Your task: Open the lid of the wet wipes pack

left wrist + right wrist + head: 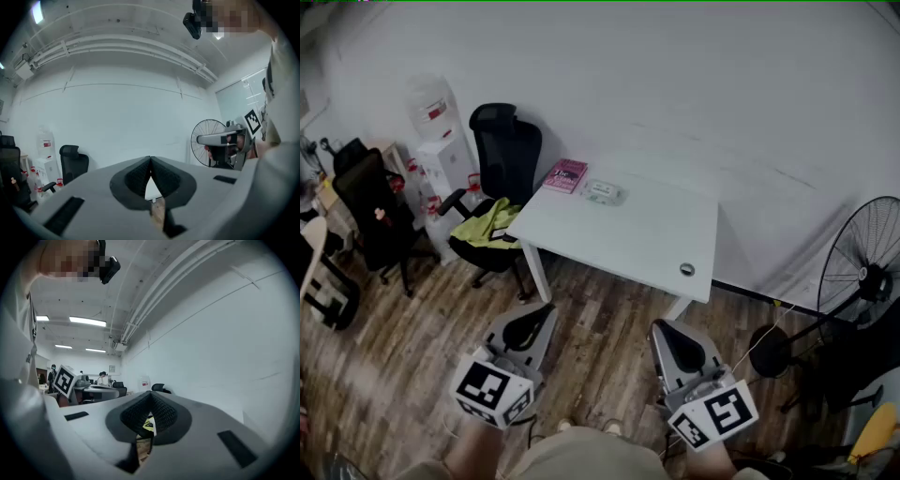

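Observation:
The wet wipes pack [603,192] lies flat near the far edge of a white table [647,246], its lid down. Both grippers are held close to the person's body, well short of the table. The left gripper [546,308] points level toward the table and is shut with nothing in it; in the left gripper view its tips [150,159] meet. The right gripper [659,327] is likewise shut and empty, its tips [150,393] touching in the right gripper view. Neither gripper view shows the pack.
A pink book [565,175] lies beside the pack on the table. A black office chair [499,187] with a yellow cloth stands left of the table, a water dispenser [441,141] behind it. A standing fan [862,272] is at the right. Wooden floor lies between me and the table.

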`<state>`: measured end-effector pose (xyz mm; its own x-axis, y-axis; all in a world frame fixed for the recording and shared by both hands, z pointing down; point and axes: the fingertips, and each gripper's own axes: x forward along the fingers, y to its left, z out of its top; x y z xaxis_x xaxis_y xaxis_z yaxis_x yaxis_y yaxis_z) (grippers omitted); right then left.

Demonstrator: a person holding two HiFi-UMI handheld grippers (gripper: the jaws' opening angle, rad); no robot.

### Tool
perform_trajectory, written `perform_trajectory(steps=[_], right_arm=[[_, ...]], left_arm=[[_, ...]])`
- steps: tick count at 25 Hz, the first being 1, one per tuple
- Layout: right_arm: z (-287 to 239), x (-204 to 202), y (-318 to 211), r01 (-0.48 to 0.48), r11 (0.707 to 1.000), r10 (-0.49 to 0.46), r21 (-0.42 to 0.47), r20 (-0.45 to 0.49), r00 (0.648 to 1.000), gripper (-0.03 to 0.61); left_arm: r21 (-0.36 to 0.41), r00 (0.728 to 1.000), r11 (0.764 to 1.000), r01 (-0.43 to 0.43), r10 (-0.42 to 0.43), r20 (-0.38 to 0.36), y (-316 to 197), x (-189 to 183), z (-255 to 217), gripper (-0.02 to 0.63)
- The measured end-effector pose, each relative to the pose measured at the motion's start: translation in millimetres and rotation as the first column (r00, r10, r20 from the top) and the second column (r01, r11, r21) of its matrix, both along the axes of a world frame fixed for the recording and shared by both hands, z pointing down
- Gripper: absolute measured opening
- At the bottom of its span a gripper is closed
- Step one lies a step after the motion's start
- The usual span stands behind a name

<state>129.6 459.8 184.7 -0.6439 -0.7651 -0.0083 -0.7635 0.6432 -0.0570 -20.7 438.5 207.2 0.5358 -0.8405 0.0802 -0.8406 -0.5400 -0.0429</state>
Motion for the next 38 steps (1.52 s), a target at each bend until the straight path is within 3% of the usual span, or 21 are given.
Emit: perform_trajectory(steps=[6, 17, 18, 20, 22, 32, 38], right_arm=[[-1, 8, -3, 0.003, 1.000, -0.003, 0.004, -0.028, 1.000, 0.023], [-4, 26, 0, 0.033, 0.999, -0.034, 0.040, 0.030, 0.999, 0.025], [-3, 31, -1, 0.027, 0.999, -0.028, 0.040, 0.043, 0.999, 0.034], [1, 40, -2, 0.017, 0.999, -0.019, 0.037, 0.054, 0.998, 0.166], [4, 50, -6, 0.005, 0.999, -0.007, 0.036, 0.045, 0.999, 0.202], [31, 86, -16, 0.034, 0.999, -0.034, -0.027, 0.006, 0.999, 0.204], [33, 88, -26, 0.043, 0.999, -0.044, -0.021, -0.025, 0.999, 0.204]], left_arm=[[-0.012, 1.000, 1.000, 0.019, -0.019, 0.004, 0, 2, 1, 0.021], [-0.011, 1.000, 1.000, 0.024, -0.024, 0.016, -4, 21, 8, 0.021], [-0.010, 1.000, 1.000, 0.024, -0.023, 0.019, -4, 24, 8, 0.020], [-0.010, 0.999, 1.000, 0.024, -0.024, 0.030, -2, 33, 9, 0.021], [-0.004, 0.999, 1.000, 0.028, -0.027, 0.043, -2, 42, 8, 0.021], [-0.026, 0.997, 0.997, 0.067, -0.065, 0.051, -7, 72, 15, 0.021], [-0.034, 0.995, 0.995, 0.093, -0.092, 0.049, -10, 68, 15, 0.021]])
